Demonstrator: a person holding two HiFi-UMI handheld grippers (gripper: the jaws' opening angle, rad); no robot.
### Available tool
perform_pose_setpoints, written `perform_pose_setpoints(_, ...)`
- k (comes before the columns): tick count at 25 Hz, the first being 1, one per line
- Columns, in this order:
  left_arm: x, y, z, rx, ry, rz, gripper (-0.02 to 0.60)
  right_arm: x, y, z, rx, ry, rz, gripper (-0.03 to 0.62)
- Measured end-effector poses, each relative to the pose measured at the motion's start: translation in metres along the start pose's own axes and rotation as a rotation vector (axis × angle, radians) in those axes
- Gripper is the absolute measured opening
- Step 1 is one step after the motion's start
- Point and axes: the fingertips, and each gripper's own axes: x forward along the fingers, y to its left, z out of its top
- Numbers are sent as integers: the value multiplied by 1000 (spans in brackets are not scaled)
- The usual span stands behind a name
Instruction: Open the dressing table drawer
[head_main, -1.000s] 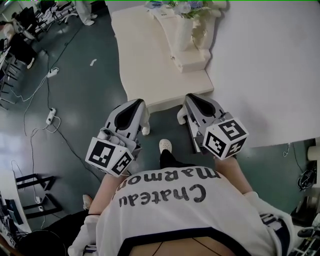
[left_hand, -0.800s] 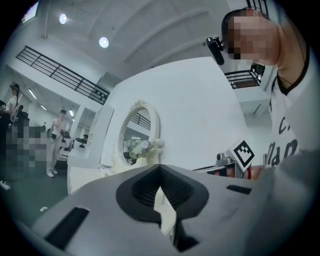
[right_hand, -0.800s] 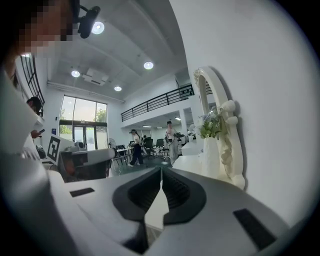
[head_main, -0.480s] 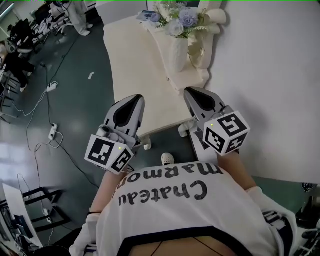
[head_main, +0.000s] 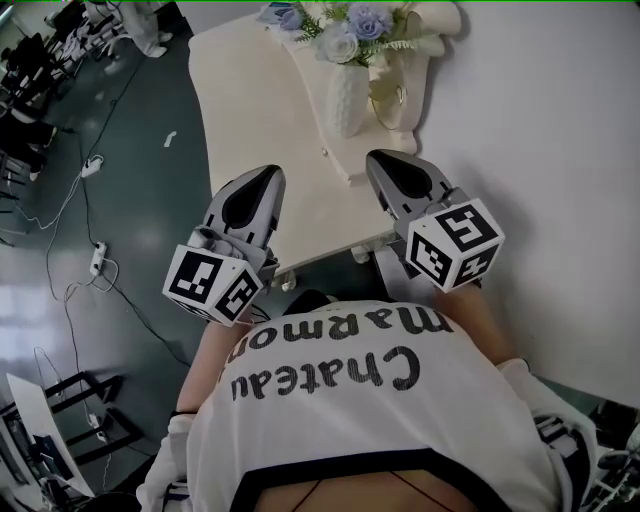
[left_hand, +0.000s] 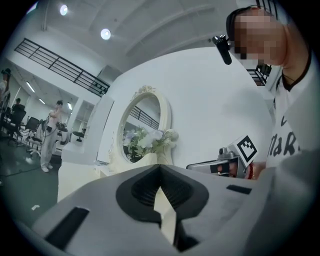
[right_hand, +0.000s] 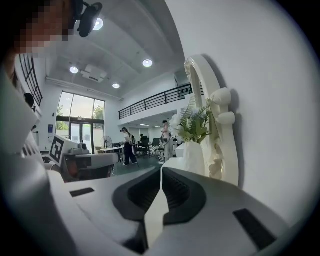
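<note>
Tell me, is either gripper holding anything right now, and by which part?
Nothing is held. The left gripper and right gripper both have jaws shut together, empty.

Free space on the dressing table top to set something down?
Bare: cream dressing table top, the wide strip between its floor-side edge and the white vase of flowers. Crowded: the wall side, where vase and white oval mirror stand.

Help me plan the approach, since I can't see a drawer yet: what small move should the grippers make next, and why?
Probably lower the right gripper below the dressing table's near edge and open its jaws. It and the left gripper are shut, empty, over the tabletop; no drawer front shows, so it likely sits under that edge.
</note>
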Motion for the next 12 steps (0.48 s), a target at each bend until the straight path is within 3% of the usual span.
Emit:
perform_pose_setpoints(6, 18, 12, -30, -47, 67, -8, 20, 2, -11, -10, 0, 18, -24, 29)
perform_pose_setpoints(12, 55, 35, -90, -107, 188, 1, 20, 5, -36, -28, 23, 40, -55, 29)
